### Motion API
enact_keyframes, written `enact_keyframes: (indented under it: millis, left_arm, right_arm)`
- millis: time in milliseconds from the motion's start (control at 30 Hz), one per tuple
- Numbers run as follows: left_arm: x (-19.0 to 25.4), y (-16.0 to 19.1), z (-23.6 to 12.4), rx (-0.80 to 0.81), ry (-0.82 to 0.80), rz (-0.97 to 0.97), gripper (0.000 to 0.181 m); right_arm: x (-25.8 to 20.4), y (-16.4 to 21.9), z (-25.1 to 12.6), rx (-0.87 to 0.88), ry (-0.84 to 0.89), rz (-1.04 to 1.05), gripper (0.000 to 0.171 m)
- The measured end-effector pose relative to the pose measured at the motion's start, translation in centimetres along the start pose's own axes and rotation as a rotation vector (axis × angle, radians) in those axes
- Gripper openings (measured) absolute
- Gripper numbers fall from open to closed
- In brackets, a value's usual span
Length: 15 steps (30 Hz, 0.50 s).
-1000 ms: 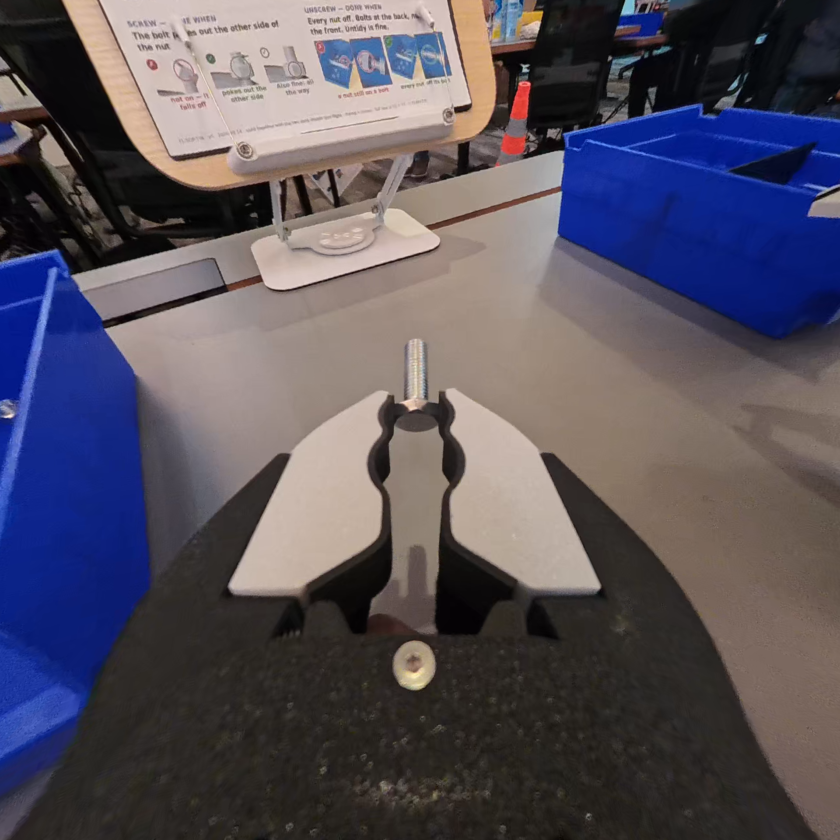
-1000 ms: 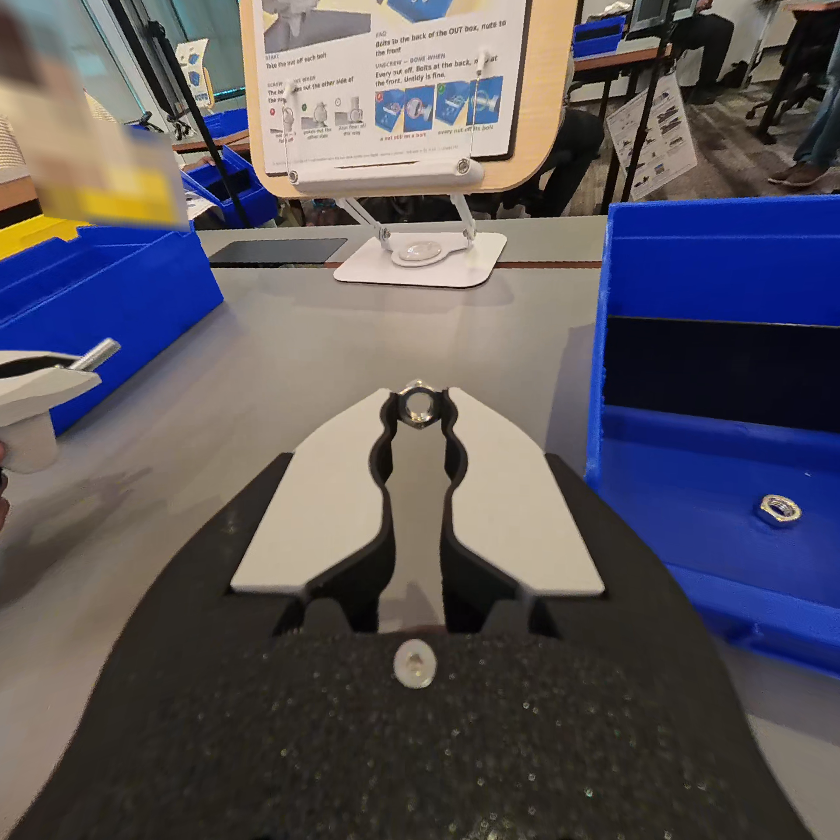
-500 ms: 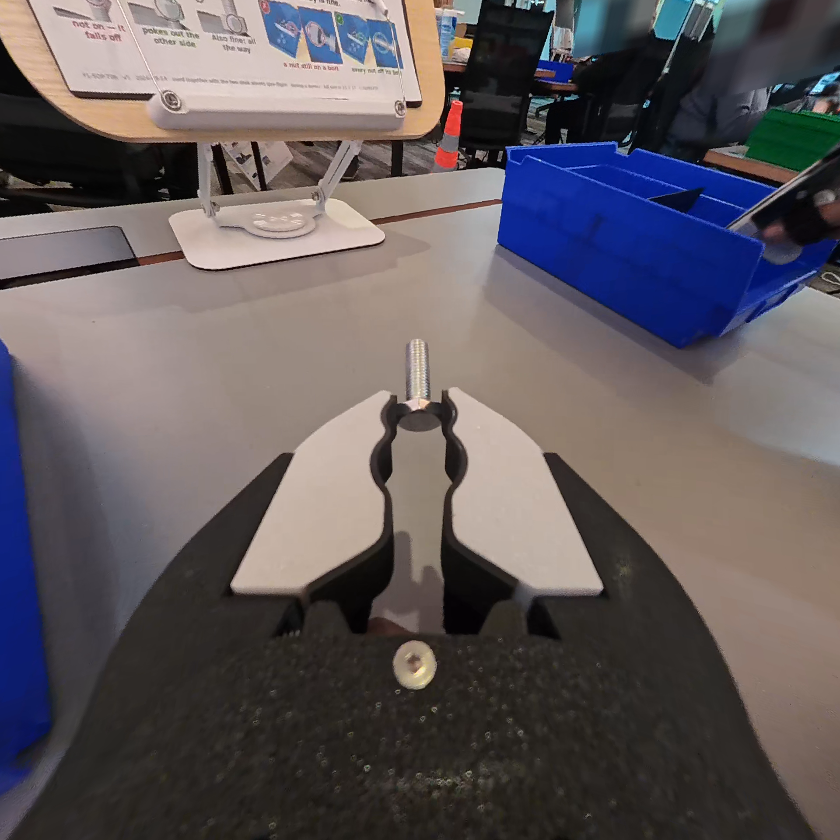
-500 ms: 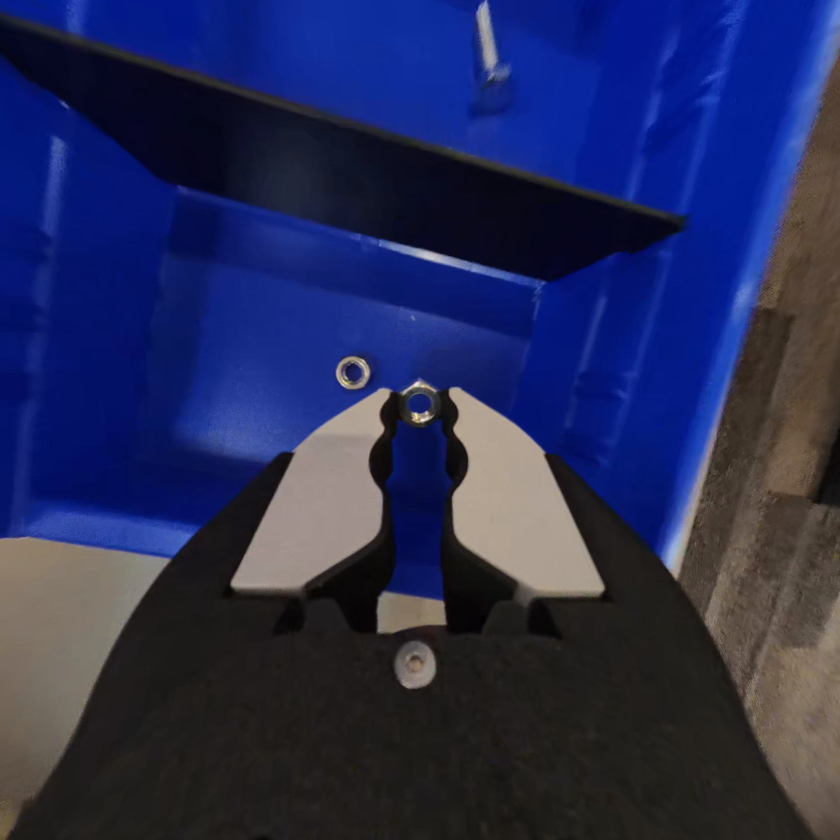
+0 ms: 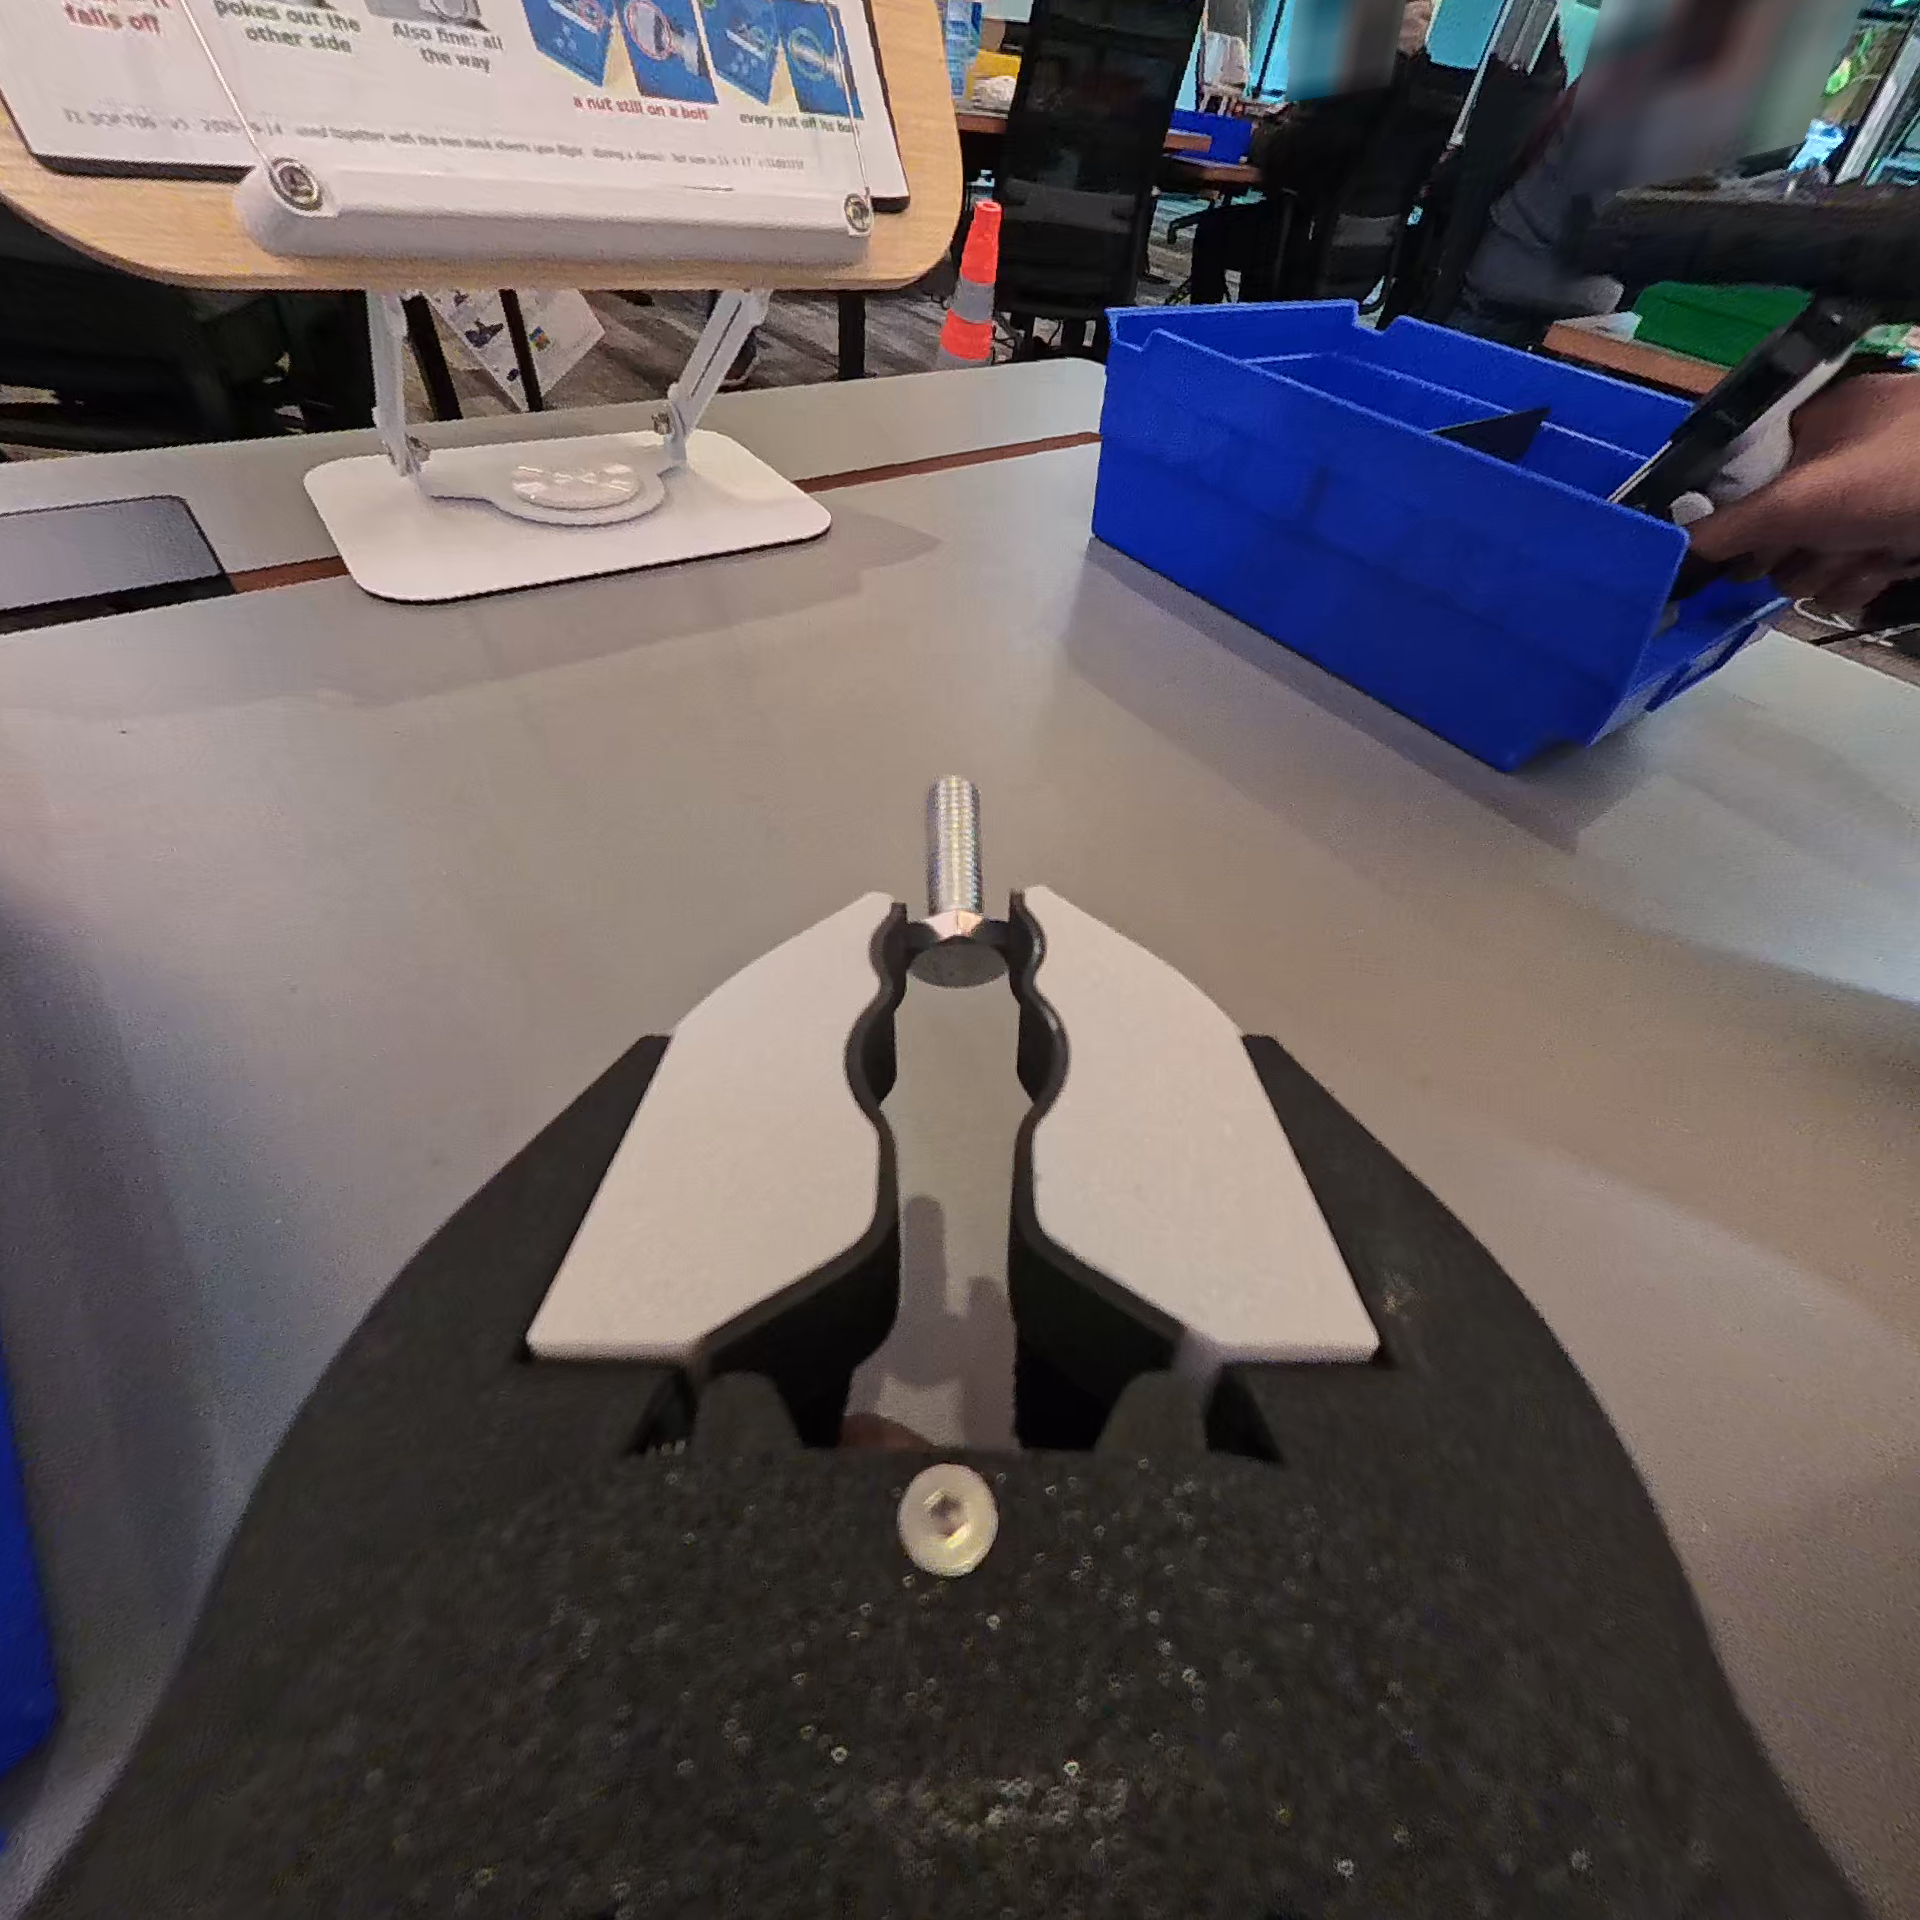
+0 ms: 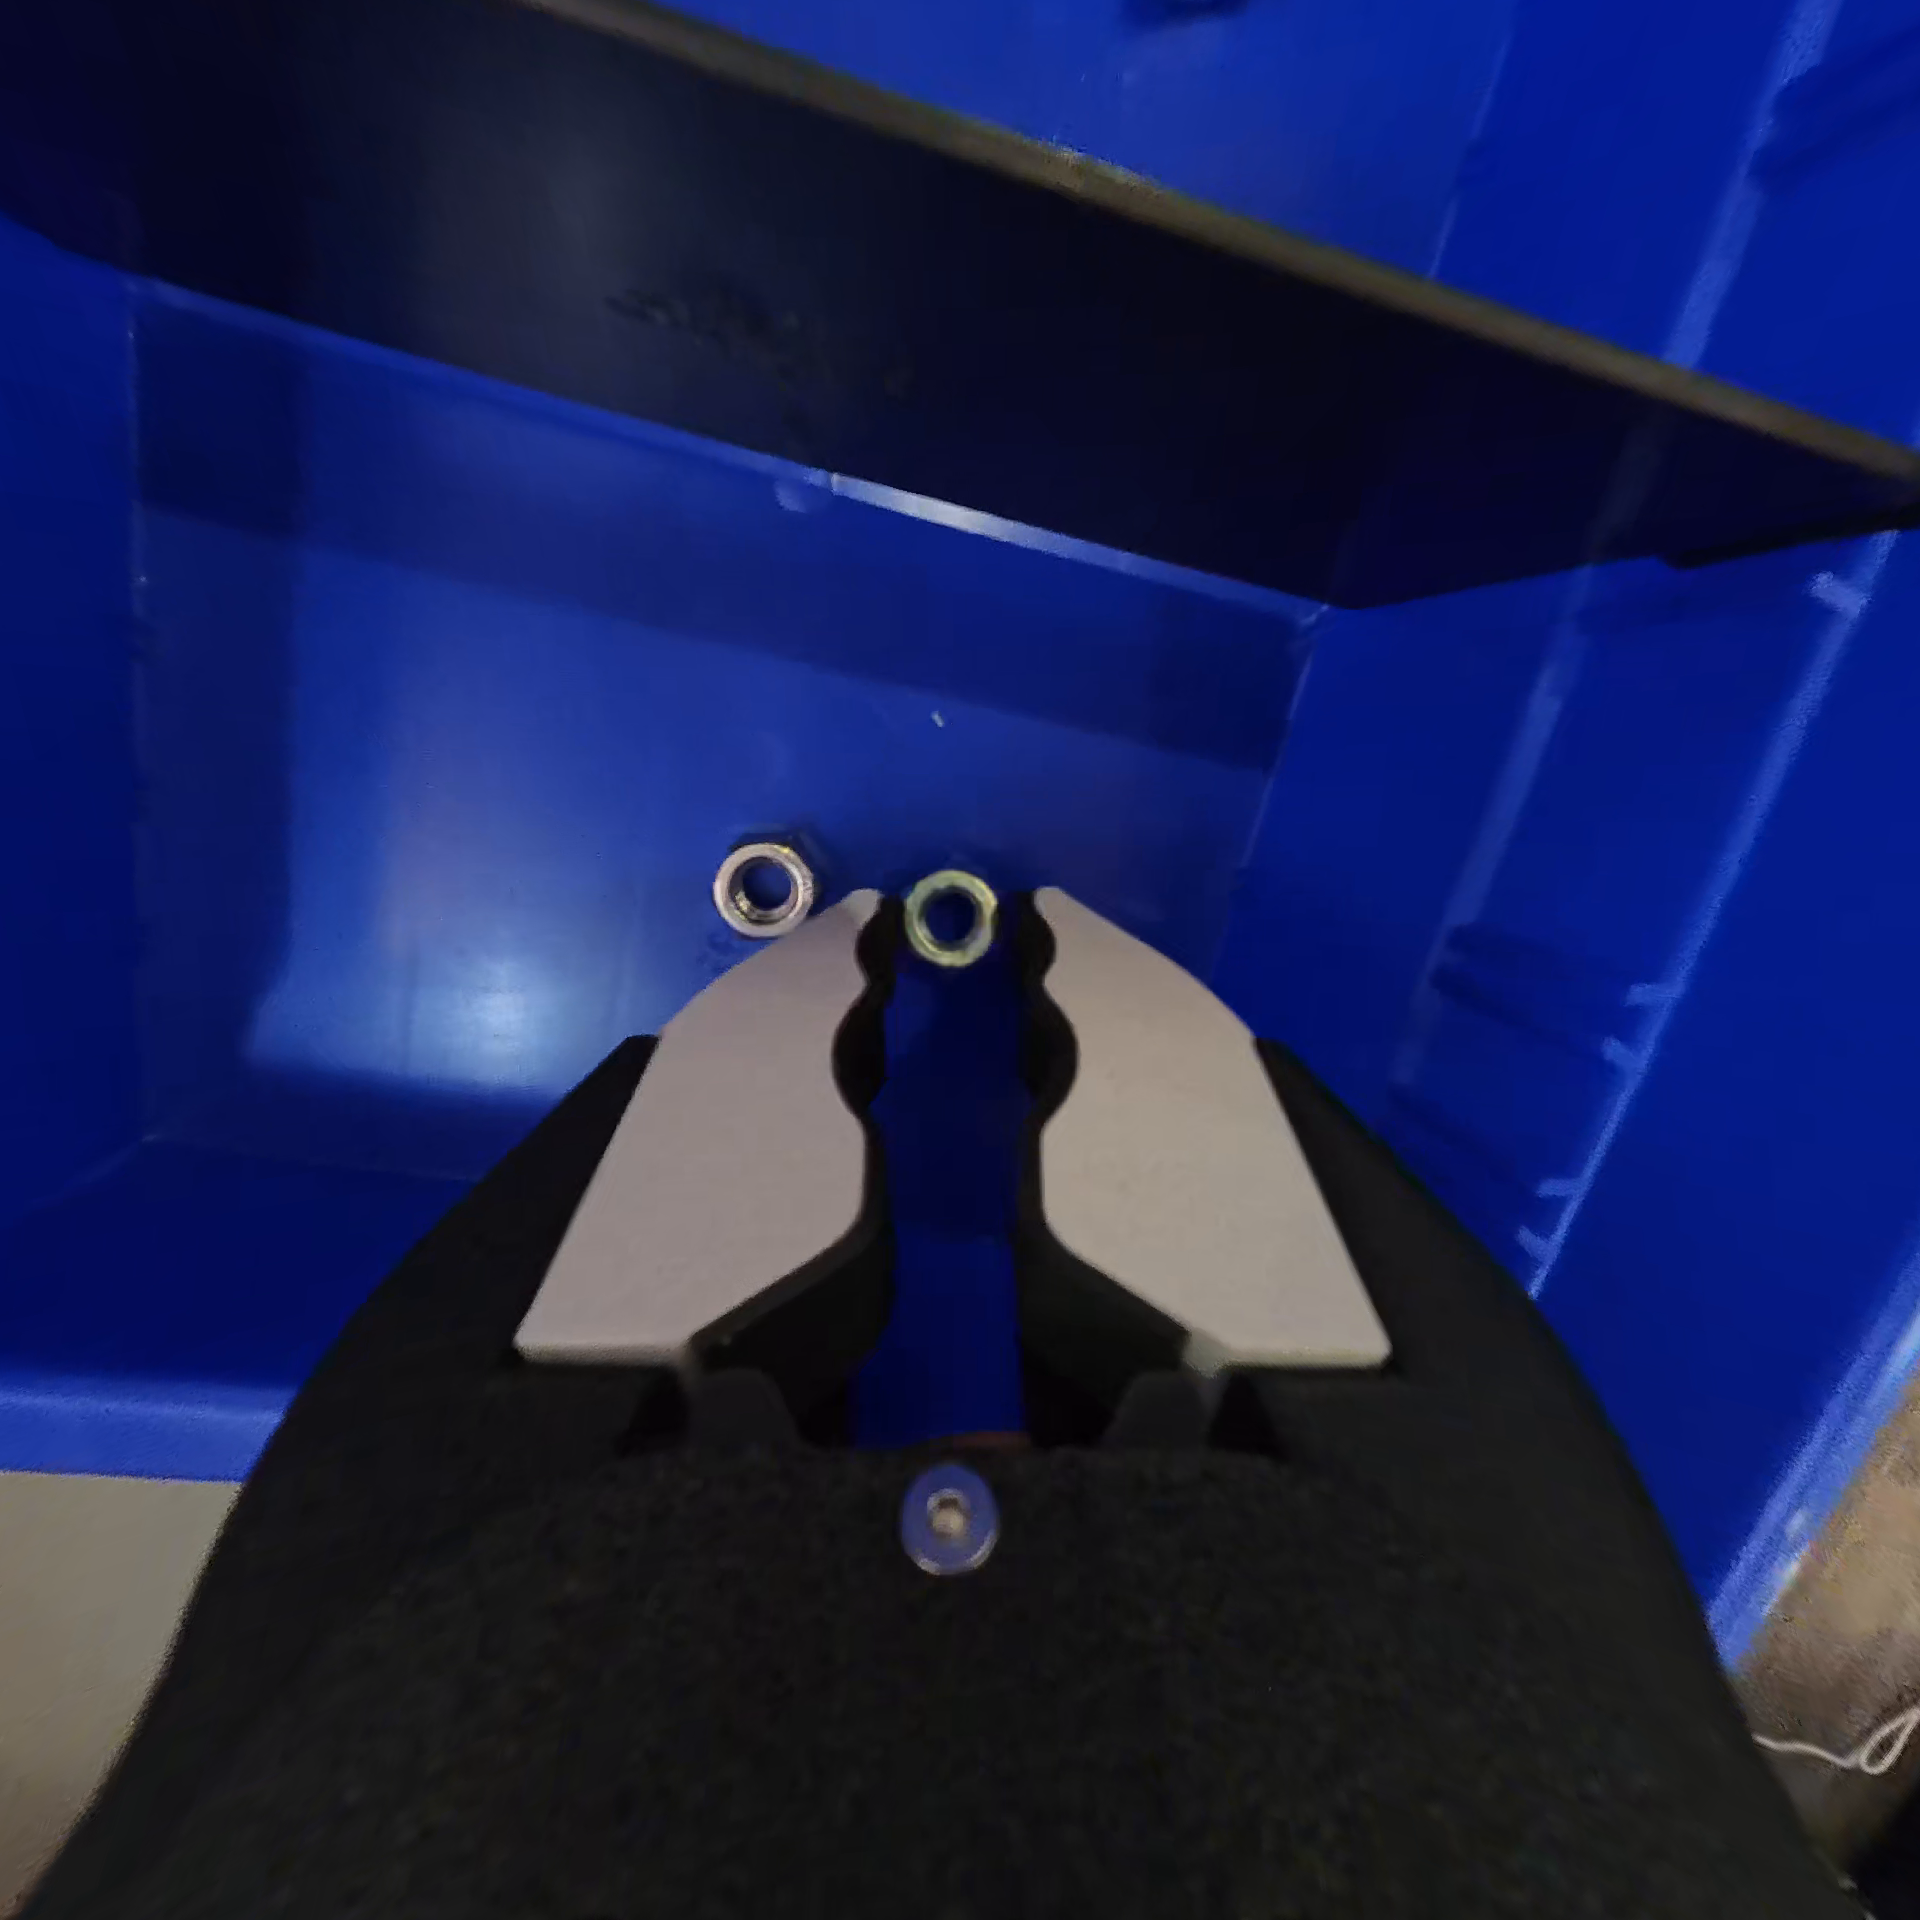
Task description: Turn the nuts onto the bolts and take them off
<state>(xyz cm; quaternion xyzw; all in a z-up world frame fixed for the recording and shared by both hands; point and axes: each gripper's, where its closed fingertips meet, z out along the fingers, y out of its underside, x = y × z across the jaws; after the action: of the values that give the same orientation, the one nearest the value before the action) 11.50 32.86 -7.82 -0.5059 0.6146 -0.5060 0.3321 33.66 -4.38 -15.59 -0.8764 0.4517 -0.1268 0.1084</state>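
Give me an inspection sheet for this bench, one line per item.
Surface: grey tabletop, no marks seen.
Job's things: silver threaded bolt, no nut on it; silver hex nut between the right jaws; second silver nut on the floor of the blue plastic bin, in front of its black divider.
Clutter: nothing seen.
Grippers: left gripper shut on the bolt's head; right gripper inside the bin, jaws slightly parted, gaps beside the nut.
Cables: thin white cord on the floor beside the bin.
Surroundings: instruction board on a white stand; orange cone.
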Motion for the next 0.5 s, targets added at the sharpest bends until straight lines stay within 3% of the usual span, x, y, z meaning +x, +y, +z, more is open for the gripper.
enact_keyframes:
  millis: [33, 133, 233, 300, 367, 400, 500]
  left_arm:
    - [0.0, 0.0, 0.0, 0.0, 0.001, 0.002, 0.018]
    - [0.1, -0.2, -0.1, 0.013, 0.006, -0.001, 0.018]
    - [0.1, -0.5, -0.3, 0.036, 0.012, -0.002, 0.018]
    - [-0.1, -0.5, -0.3, 0.035, 0.0, 0.001, 0.018]
    - [-0.2, -0.6, -0.2, 0.037, -0.004, 0.003, 0.018]
    - [-0.2, -0.6, -0.3, 0.04, -0.008, 0.007, 0.018]
    - [-0.4, -0.7, -0.4, 0.045, -0.024, 0.022, 0.018]
  right_arm:
    - [0.3, -0.1, -0.1, 0.014, 0.014, 0.002, 0.035]
    - [0.6, -1.8, -2.8, 0.167, 0.069, 0.014, 0.044]
    - [-3.5, -6.3, -10.1, 0.581, 0.035, -0.051, 0.049]
    - [-10.2, -8.5, -15.2, 0.906, -0.125, -0.145, 0.047]
    - [-17.0, -8.8, -18.4, 1.123, -0.329, -0.174, 0.043]
    - [-20.2, -8.5, -18.9, 1.179, -0.443, -0.182, 0.04]
    - [-27.5, -7.4, -17.4, 1.228, -0.703, -0.159, 0.057]
